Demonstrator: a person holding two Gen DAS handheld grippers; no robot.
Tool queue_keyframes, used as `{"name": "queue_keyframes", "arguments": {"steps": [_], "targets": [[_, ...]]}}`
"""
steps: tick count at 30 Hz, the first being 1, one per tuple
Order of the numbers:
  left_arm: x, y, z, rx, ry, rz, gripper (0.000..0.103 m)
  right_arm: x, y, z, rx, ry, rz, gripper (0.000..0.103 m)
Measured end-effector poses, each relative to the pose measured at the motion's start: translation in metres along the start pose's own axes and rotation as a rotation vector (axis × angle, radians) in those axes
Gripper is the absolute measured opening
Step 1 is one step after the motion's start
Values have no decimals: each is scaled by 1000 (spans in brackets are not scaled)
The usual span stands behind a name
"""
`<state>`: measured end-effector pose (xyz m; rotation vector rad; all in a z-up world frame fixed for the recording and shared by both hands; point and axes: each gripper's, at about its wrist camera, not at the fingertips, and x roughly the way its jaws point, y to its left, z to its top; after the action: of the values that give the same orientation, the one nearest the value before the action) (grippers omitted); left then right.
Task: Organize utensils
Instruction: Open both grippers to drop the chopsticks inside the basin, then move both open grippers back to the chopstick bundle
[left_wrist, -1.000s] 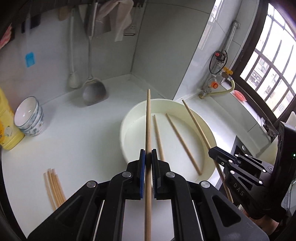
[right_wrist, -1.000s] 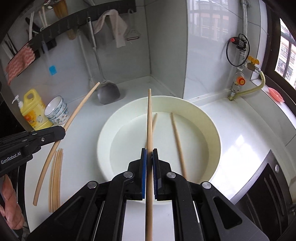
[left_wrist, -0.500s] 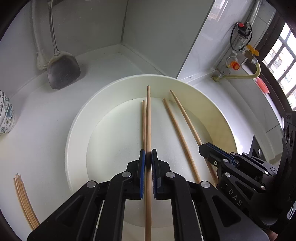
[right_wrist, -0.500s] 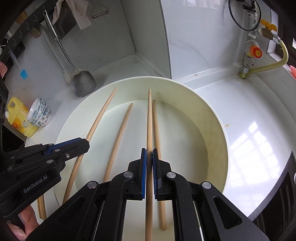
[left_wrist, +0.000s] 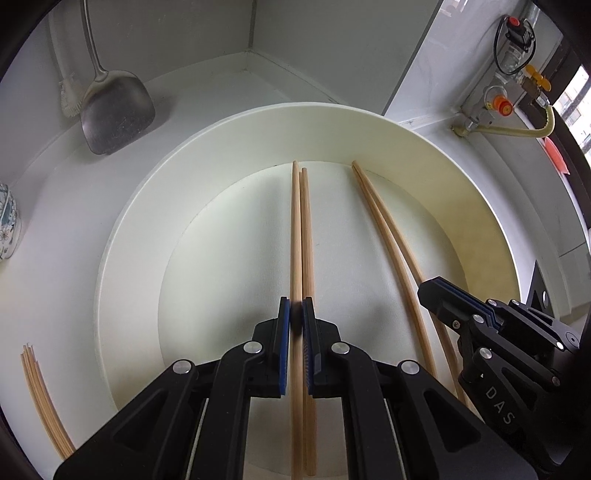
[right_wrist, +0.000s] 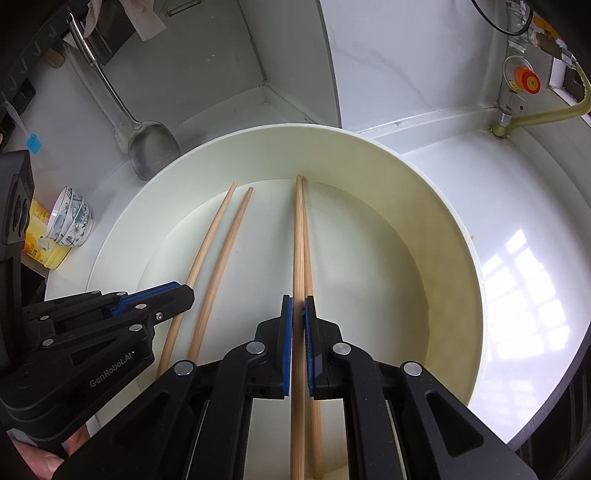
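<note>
A round cream basin (left_wrist: 424, 140) (right_wrist: 436, 199) fills both views. My left gripper (left_wrist: 296, 310) is shut on a long wooden chopstick (left_wrist: 295, 236), low inside the basin beside a second chopstick (left_wrist: 306, 236) lying on the bottom. My right gripper (right_wrist: 298, 308) is shut on another chopstick (right_wrist: 297, 243), right next to a fourth chopstick (right_wrist: 306, 251) on the bottom. Each gripper shows in the other's view: the right gripper (left_wrist: 436, 295) at right, the left gripper (right_wrist: 173, 295) at left. All chopstick tips point at the far basin wall.
A metal spatula (left_wrist: 114, 114) (right_wrist: 153, 147) leans at the back wall. Patterned bowls (right_wrist: 70, 218) and a yellow bottle (right_wrist: 40, 243) stand at left. A bundle of thin sticks (left_wrist: 40, 398) lies on the counter left of the basin. A gas valve and hose (right_wrist: 532, 96) are at back right.
Both grippers have come down into the basin with their chopsticks. Each held chopstick now lies alongside one resting on the bottom.
</note>
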<state>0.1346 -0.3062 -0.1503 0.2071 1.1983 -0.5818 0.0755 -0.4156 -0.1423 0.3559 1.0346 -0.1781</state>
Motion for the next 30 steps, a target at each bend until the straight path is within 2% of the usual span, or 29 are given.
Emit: {"name": "queue_keyframes", "arguments": {"steps": [4,7,8,9,12,13,15,22,23,27,30], "targets": [[2,4,0,-5,0,11,11,-3,1,-1,-4,-4,-5,6],[-3,5,1,-7,-26,27,40,-6,1,-1,-6,-10,-17,6],[-7,6,1,-7,-43,37,55,-8,0,-1,-3,-19,-20,6],[-12,7,1,-7,-61,46,61,-11,0,-1,-1,-28,-25,7],[-24,12,2,-4,-86,69,65,-20,-1,0,-5,-46,-33,13],[-28,15,2,-8,-92,77,66,-23,-1,0,-7,-52,-39,20],[-37,21,2,-21,-107,83,70,-29,0,-2,-8,-62,-48,27],[-66,43,-13,-50,-130,91,74,-45,14,-17,-9,-74,-57,31],[-71,47,-16,-53,-132,89,77,-48,19,-19,-13,-75,-58,31],[-94,65,-33,-63,-153,89,84,-61,41,-31,-33,-90,-61,45],[-113,83,-48,-75,-170,101,88,-72,60,-41,-55,-100,-60,49]]}}
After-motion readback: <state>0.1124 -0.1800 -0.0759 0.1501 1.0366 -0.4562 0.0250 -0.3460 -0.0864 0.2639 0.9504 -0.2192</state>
